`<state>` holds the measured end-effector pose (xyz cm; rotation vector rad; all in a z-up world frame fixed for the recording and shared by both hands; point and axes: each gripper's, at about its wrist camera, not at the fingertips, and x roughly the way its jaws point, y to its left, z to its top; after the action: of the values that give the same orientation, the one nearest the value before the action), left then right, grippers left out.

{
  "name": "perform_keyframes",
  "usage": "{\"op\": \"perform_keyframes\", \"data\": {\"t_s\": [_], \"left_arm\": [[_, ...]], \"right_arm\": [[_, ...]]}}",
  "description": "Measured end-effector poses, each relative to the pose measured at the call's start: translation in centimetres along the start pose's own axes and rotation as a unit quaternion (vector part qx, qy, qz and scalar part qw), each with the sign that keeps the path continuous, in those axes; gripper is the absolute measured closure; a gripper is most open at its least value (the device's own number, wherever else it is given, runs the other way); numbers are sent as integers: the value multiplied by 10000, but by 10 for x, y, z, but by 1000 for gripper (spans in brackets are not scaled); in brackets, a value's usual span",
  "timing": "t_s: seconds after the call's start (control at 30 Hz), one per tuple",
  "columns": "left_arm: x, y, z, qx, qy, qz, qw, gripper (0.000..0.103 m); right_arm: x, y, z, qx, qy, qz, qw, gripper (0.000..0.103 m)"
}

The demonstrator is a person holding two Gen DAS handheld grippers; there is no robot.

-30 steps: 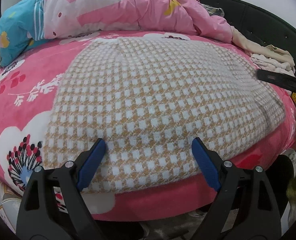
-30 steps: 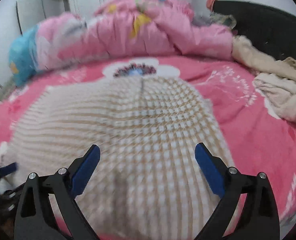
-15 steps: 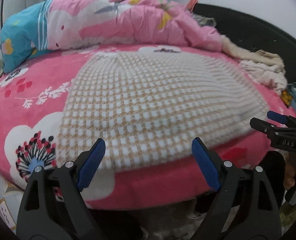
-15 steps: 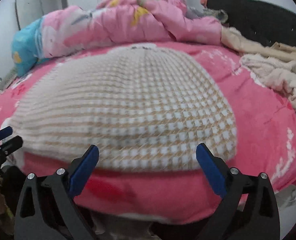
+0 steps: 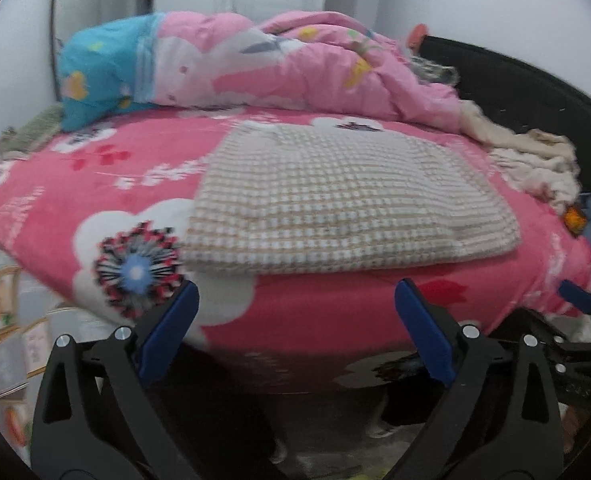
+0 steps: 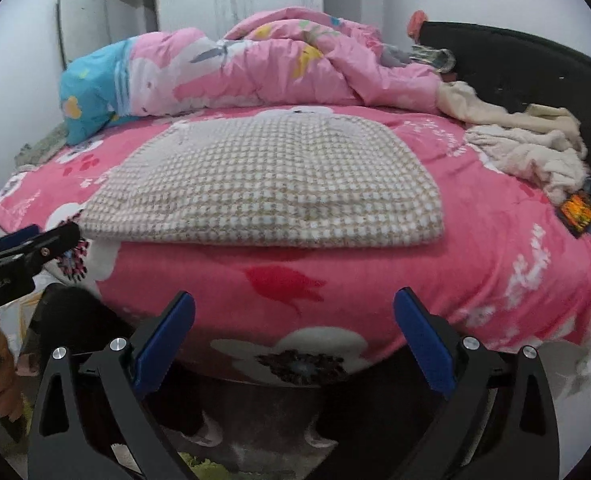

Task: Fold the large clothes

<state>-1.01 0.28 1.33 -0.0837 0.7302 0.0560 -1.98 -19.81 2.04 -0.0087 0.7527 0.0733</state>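
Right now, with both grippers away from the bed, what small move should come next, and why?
Probably reach to the cream clothes heaped by the headboard: the checked garment already lies folded flat, and both the left gripper and right gripper have open, empty jaws.

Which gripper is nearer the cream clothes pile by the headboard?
Right. The right gripper hangs off the bed's front edge toward the cream pile's side; the left gripper is off the opposite front corner, beyond the folded checkered garment.
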Motion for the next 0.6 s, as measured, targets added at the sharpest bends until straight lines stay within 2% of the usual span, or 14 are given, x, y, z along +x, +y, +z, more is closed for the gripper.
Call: {"op": "perform_keyframes", "data": {"t_s": [0.07,0.2,0.27,0.33,0.5,0.6], "left_arm": [[-3,2,2,-35,37,181,9998,8],[-10,10,5,-380,22,272,9989,8],[-7,7,6,-290,183,467,9983,8],[-1,3,7,-159,296,491,9982,8],[9,-12,5,89,253,791,9965,8],[18,-19,5,197,452,706,9963,8]], "right_arm": [[-6,3,-2,3,-94,-149,9998,6],[-12,8,-1,-58,-174,-241,9995,6],[-13,9,3,-91,-196,-331,9992,6],[-15,9,7,-98,-199,-375,9991,6],[-15,8,16,-45,-159,-353,9992,6],[-7,8,22,10,-9,-305,9995,6]]}}
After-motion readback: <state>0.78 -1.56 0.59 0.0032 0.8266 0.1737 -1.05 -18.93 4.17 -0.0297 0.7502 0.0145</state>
